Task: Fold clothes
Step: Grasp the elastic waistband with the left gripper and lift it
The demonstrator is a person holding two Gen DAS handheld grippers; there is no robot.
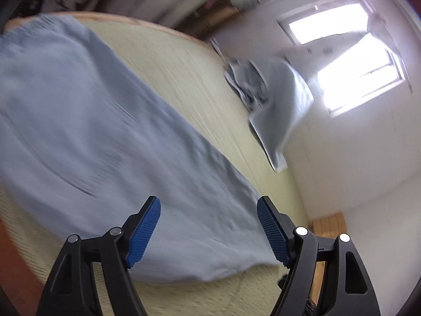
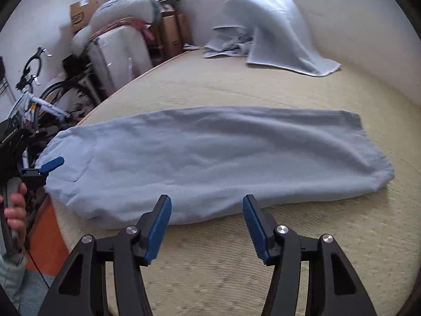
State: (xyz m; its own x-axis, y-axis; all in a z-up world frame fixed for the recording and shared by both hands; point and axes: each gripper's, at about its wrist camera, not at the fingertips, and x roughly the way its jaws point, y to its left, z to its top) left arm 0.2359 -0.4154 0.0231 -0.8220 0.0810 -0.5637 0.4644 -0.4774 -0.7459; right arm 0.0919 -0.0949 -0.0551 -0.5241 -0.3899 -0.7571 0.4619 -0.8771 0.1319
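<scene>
Fingers of both grippers stand apart w/ nothing between them. Left gripper [image 1: 209, 230] hangs over one end of the blue garment [image 2: 210, 158]; right gripper [image 2: 206, 227] is just short of its near long edge. Garment lies flat on the mat [image 2: 236, 263], long axis running left–right across the right-wrist view.

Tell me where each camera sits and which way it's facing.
Left wrist: on the left tool, angled down over the folded blue garment toward the windows; only its open fingers show.
Right wrist: on the right tool, facing the garment; a hand shows at left.
Shared: garment, mat, blue blanket.
</scene>
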